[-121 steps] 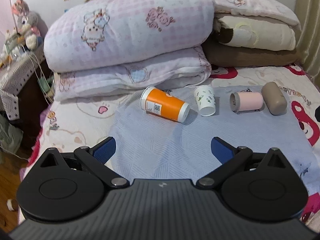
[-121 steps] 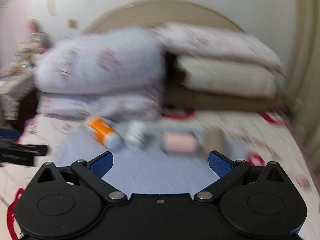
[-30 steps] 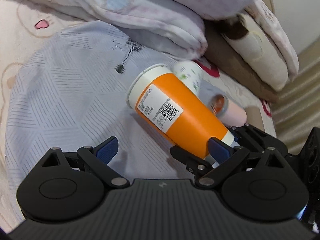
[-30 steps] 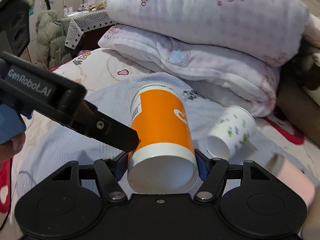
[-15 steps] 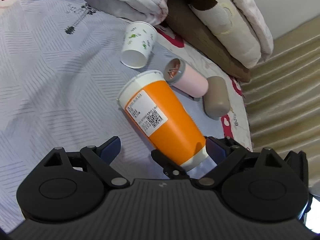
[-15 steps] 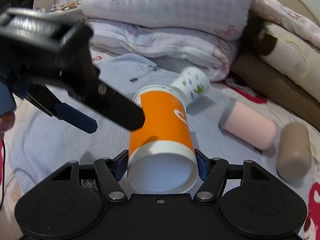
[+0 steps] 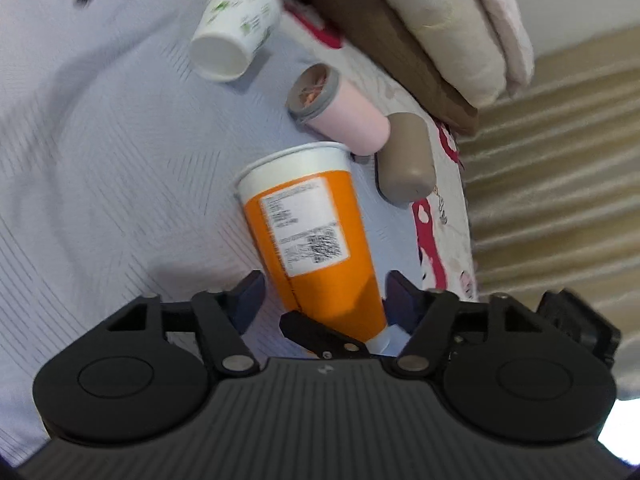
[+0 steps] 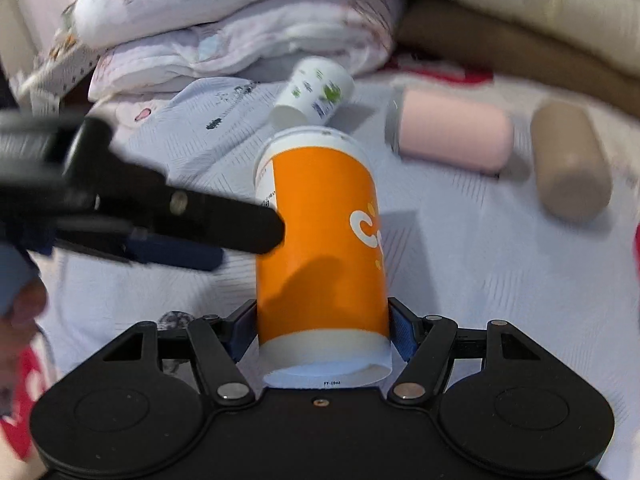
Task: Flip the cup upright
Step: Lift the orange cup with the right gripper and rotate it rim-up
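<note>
An orange paper cup (image 8: 320, 240) with white bands is held off the blue bed mat by my right gripper (image 8: 322, 330), which is shut on its narrow base end; the wide rim points away. In the left wrist view the same cup (image 7: 312, 232) sits between the fingers of my left gripper (image 7: 324, 294), whose jaws stand apart on either side of the cup without clearly pressing it. The left gripper's finger (image 8: 224, 222) reaches in from the left and touches the cup's side.
On the mat lie a white cup with green print (image 8: 314, 94), a pink tumbler (image 8: 452, 136) and a tan tumbler (image 8: 568, 164), all on their sides. Folded quilts (image 8: 240, 12) and pillows are stacked behind. A curtain (image 7: 560, 160) hangs at the right.
The right gripper has lifted and turned the orange cup, rim pointing away. The left gripper has narrowed and swung so the cup now lies between its fingers.
</note>
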`<control>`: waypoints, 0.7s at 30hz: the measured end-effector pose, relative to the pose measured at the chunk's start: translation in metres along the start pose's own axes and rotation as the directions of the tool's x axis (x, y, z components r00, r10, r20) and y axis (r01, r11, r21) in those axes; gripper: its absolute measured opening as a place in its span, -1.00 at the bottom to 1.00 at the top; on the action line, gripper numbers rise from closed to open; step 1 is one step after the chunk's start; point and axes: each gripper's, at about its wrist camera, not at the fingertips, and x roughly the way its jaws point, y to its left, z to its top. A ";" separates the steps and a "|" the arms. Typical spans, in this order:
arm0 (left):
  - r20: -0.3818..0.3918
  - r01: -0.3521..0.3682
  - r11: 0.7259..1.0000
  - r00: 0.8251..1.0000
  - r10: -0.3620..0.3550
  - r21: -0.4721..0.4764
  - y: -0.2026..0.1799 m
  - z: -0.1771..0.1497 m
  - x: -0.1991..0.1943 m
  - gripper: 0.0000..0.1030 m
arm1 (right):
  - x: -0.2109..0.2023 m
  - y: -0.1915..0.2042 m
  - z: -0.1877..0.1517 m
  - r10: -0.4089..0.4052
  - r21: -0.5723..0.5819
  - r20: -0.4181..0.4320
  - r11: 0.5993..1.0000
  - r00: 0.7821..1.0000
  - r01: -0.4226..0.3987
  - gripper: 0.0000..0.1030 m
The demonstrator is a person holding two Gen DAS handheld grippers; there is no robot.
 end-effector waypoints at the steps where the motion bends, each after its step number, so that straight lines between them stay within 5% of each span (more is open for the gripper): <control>1: -0.009 0.003 1.000 1.000 -0.003 -0.006 0.001 0.001 0.002 0.19 | 0.001 -0.007 0.000 0.041 0.029 -0.018 0.999 0.999 -0.041 0.40; 5: -0.004 -0.029 0.999 1.000 0.030 0.041 -0.001 0.003 0.006 0.11 | 0.000 -0.021 -0.002 0.126 0.048 -0.047 0.991 0.991 -0.124 0.46; 10: -0.030 -0.020 0.997 0.999 0.022 0.080 -0.003 0.008 0.014 0.11 | 0.001 -0.023 0.012 0.137 -0.050 -0.058 0.989 0.989 -0.140 0.53; 21: -0.047 -0.063 0.985 0.996 0.072 0.159 -0.011 0.012 0.031 0.14 | 0.011 -0.033 0.024 0.164 -0.067 -0.057 0.984 0.985 -0.168 0.54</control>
